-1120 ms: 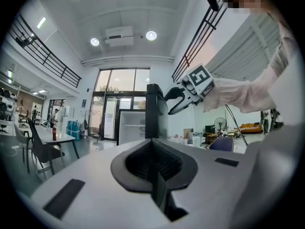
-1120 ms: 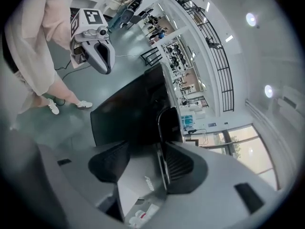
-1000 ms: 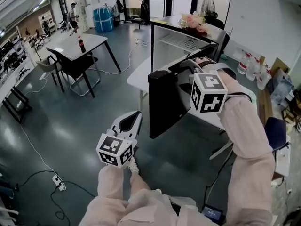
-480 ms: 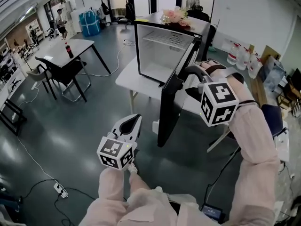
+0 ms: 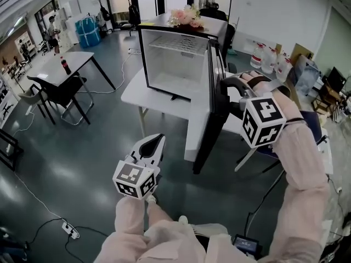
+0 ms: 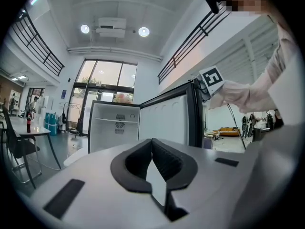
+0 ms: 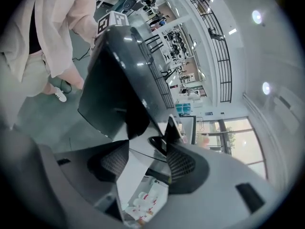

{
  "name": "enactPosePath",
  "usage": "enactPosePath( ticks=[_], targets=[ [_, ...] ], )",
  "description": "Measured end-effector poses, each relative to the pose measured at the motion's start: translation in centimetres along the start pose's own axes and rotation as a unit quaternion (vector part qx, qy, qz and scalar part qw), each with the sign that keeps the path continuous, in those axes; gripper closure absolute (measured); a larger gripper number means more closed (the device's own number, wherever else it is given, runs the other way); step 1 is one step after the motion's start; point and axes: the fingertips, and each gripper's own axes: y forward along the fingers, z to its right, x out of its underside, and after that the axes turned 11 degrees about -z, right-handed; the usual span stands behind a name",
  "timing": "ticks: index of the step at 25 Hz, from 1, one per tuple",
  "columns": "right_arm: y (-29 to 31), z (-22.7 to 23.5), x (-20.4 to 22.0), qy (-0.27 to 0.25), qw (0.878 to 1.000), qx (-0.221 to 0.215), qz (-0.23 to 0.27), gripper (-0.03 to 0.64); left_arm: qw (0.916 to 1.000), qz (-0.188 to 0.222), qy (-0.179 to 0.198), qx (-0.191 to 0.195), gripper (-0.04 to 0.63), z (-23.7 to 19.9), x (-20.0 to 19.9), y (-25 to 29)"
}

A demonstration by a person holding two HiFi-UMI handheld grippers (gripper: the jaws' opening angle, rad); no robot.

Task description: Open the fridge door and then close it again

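— Where do we find the fridge?

— We see the fridge [image 5: 175, 64] standing on a white table [image 5: 137, 95], bare and white inside, with pink flowers [image 5: 186, 15] on its top. Its black door [image 5: 211, 125] is swung wide, its edge turned toward us.

— What do we have at the door?

— Our right gripper [image 5: 225, 87] is at the door's upper outer edge. Its jaws stand spread and have just been opening. The door's rim crosses the mouth of the gap, and we see no pad pressing on it.

— And our left?

— Our left gripper [image 5: 156, 141] hangs low over the grey floor [image 5: 82, 147], well apart from the fridge and pointing toward the open cabinet. Its jaws are pressed together with nothing between them.

— Farther out?

— Clear bottles [image 5: 269, 59] stand beyond the door on the right. On the left we see a second table [image 5: 46, 70] with a dark bottle [image 5: 64, 66] on it and a black chair [image 5: 60, 89] beside it.
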Motion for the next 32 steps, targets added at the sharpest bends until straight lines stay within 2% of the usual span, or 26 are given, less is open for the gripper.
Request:
enactPosePath(
  ticks=[6, 11, 18, 26, 32],
  targets=[
    [-0.1, -0.5, 1.6, 0.004, 1.000, -0.005, -0.015, 0.368, 0.9999, -0.001, 0.004, 0.014, 0.586, 0.8, 0.0, 0.7],
    [-0.4, -0.5, 1.0, 0.002, 1.000, -0.006, -0.011, 0.368, 0.9999, -0.001, 0.003, 0.012, 0.586, 0.9, 0.0, 0.2],
    [0.6, -0.2, -0.7, -0.078, 0.996, 0.016, -0.051, 0.351, 1.0000, -0.003, -0.005, -0.004, 0.586, -0.6, 0.5, -0.8],
    [1.3, 1.5, -4.3, -0.065, 0.998, 0.011, -0.020, 0.353, 0.9997, 0.001, -0.015, -0.019, 0.586, -2.6, 0.9, -2.2],
    [2.6, 3.2, -6.9, -0.056, 0.998, 0.011, 0.000, 0.388, 0.9992, 0.004, -0.022, -0.033, 0.586, -4.9, 1.2, -2.8]
  ],
)
